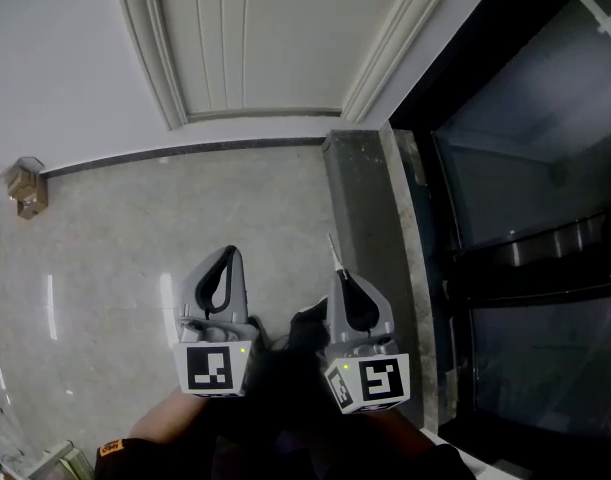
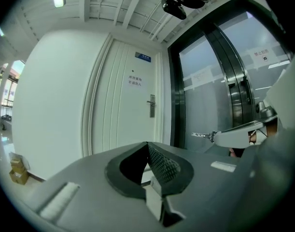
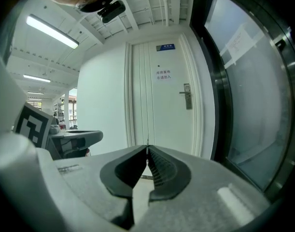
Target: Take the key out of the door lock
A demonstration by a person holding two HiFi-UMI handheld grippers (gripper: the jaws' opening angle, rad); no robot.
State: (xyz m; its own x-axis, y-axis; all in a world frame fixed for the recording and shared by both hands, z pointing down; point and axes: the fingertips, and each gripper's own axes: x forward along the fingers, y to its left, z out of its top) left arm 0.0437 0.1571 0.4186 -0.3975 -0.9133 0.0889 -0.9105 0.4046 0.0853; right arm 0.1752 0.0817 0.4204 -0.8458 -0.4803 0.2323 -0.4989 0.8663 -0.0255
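A thin silver key (image 1: 333, 252) pokes forward from the tips of my right gripper (image 1: 338, 276), which is shut on it. In the left gripper view the key (image 2: 203, 135) sticks out leftward from that gripper's jaws. The key is clear of the lock and well away from the white door (image 1: 245, 38). The door's metal handle plate (image 3: 187, 96) shows far ahead in the right gripper view, and the same handle (image 2: 151, 105) appears in the left gripper view. My left gripper (image 1: 228, 251) hangs beside the right one, shut with nothing between its jaws.
A dark-framed glass door (image 1: 525, 218) runs along the right, behind a grey stone threshold (image 1: 370, 218). A small cardboard box (image 1: 27, 186) sits on the glossy floor by the left wall. The white door is closed, with small signs on it.
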